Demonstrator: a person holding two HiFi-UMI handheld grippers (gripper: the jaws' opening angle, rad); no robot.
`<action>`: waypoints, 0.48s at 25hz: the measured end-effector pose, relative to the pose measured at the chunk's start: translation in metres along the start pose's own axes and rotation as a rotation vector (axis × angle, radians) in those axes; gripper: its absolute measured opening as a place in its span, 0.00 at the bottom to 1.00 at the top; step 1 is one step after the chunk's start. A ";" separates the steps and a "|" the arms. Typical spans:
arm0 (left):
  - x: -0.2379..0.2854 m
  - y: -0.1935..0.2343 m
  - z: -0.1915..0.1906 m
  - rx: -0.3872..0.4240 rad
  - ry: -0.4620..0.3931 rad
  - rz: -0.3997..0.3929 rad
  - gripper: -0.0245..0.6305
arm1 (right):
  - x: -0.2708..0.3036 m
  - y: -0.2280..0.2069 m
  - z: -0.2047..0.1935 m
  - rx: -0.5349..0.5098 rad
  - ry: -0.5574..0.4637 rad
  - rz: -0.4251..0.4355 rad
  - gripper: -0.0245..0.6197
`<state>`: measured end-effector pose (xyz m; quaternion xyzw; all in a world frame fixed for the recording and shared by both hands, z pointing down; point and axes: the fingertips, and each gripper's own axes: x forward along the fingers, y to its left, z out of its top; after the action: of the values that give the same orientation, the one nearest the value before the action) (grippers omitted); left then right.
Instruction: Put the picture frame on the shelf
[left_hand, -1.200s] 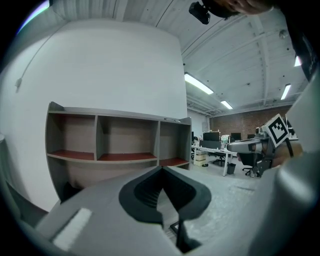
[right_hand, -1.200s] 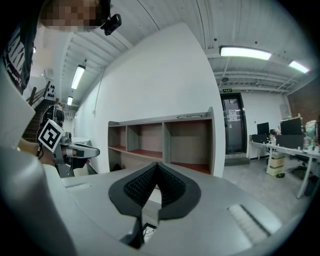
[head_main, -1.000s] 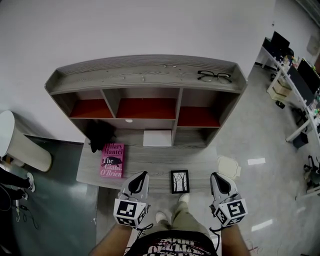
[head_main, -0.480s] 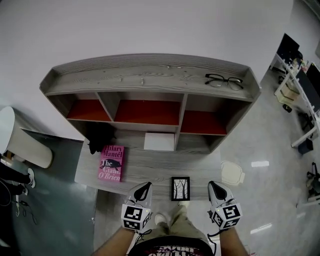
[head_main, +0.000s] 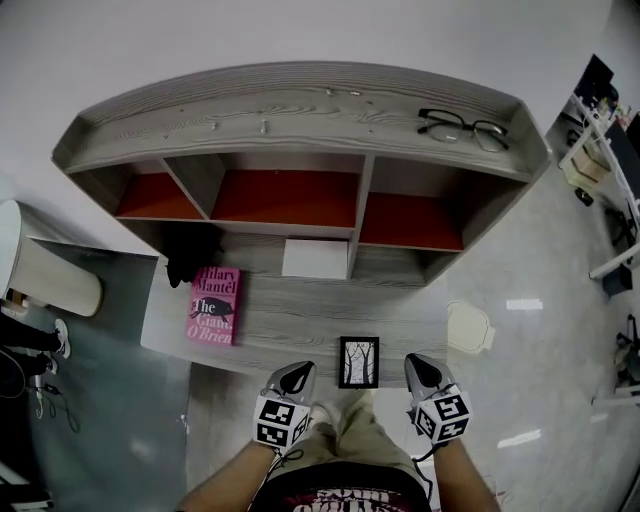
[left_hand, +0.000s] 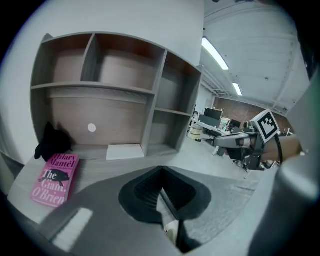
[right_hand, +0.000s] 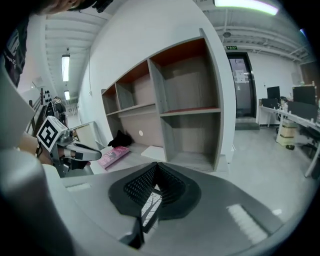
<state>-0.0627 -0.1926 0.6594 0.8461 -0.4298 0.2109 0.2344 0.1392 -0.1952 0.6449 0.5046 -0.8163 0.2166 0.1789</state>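
A white wall backs a grey wood-grain shelf (head_main: 300, 110) with three red-backed compartments, standing over a tabletop (head_main: 300, 322) of the same grain. An office with desks runs off to the right.

The picture frame (head_main: 359, 362), black-edged with a print of bare trees, lies flat at the front edge of the tabletop. It sits between the left tongs (head_main: 296, 374) and the right tongs (head_main: 419, 366), apart from both. Both tongs are clenched on nothing. Each one's own view shows the pads meeting at the tip, with only a slice of the frame visible through the gap behind them.

Ahead and to the left of the left tongs lies a pink paperback (head_main: 213, 306), with a black bundle (head_main: 192, 262) behind it that I cannot identify. A white sheet (head_main: 315, 259) rests further ahead, under the middle compartment. A pair of glasses (head_main: 462, 128) sits on the shelf top, well beyond the right tongs.

The step in hand looks like the approach, since the frame is not yet gripped. Next, one pair of tongs probably has to spread its jaws and take the frame by an edge. As the frame lies flat, the front edge of the tabletop seems the easiest place to get a jaw under it. Then it has to be lifted forward onto the shelf.
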 end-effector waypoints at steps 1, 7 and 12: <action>0.005 0.000 -0.006 -0.002 0.016 -0.005 0.04 | 0.005 -0.001 -0.006 0.007 0.012 0.008 0.08; 0.038 -0.003 -0.040 -0.029 0.102 -0.019 0.04 | 0.032 -0.003 -0.043 0.037 0.093 0.057 0.08; 0.064 -0.003 -0.060 -0.038 0.159 -0.024 0.04 | 0.053 -0.006 -0.070 0.048 0.153 0.068 0.08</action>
<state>-0.0350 -0.1969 0.7429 0.8271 -0.4034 0.2666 0.2866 0.1269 -0.2001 0.7320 0.4626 -0.8116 0.2798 0.2213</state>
